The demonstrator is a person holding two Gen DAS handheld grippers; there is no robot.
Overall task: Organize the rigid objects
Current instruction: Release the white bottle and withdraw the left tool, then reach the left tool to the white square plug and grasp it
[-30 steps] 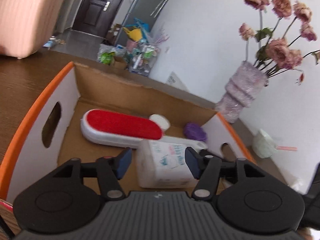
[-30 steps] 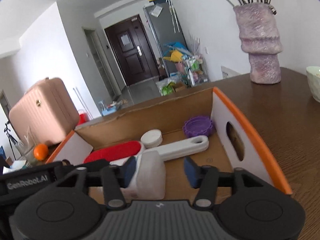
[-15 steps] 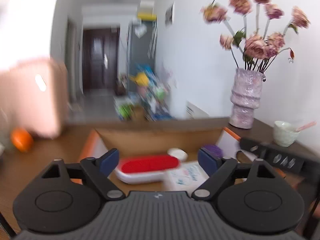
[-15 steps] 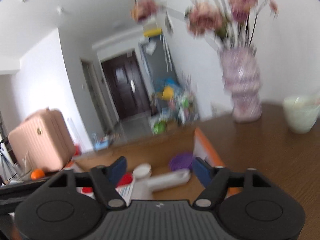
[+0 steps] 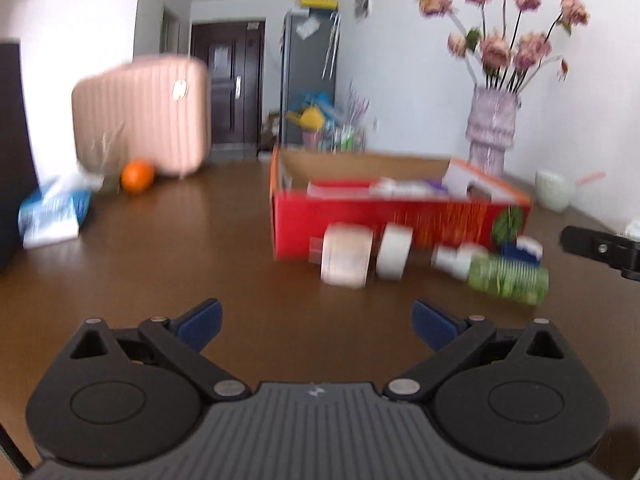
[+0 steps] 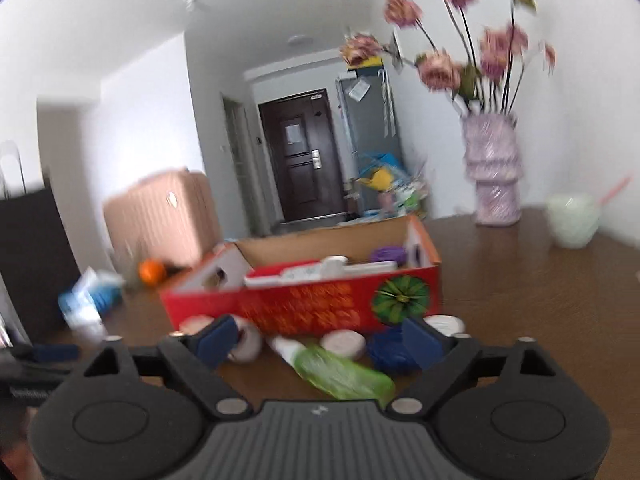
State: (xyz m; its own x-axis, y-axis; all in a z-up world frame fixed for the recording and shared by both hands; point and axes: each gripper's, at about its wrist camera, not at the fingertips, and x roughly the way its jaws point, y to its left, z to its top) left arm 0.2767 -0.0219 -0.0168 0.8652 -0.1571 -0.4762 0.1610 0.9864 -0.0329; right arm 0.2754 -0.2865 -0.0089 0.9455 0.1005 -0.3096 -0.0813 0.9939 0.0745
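Observation:
A red cardboard box (image 5: 400, 220) (image 6: 320, 306) stands on the brown table and holds a red-and-white brush (image 6: 276, 274), a purple lid (image 6: 386, 254) and white items. Loose in front of it lie two tape rolls (image 5: 346, 258) (image 5: 394, 252), a green bottle (image 5: 506, 278) (image 6: 344, 374), a blue object (image 6: 386, 350) and round white lids (image 6: 344, 342). My left gripper (image 5: 316, 320) hangs well short of the tape rolls, jaws opening, nothing between them. My right gripper (image 6: 318, 338) hovers just before the green bottle, jaws also opening and empty.
A pink suitcase (image 5: 140, 116), an orange (image 5: 137, 176) and a blue-white tissue pack (image 5: 52, 212) sit at the left. A purple vase of flowers (image 5: 492, 132) and a pale bowl (image 5: 554, 190) stand at the right by the wall.
Both grippers have pulled back out of the box and away from it, their jaws spreading wider. The white pack they were around stays in the box. The loose items before the box have come into view.

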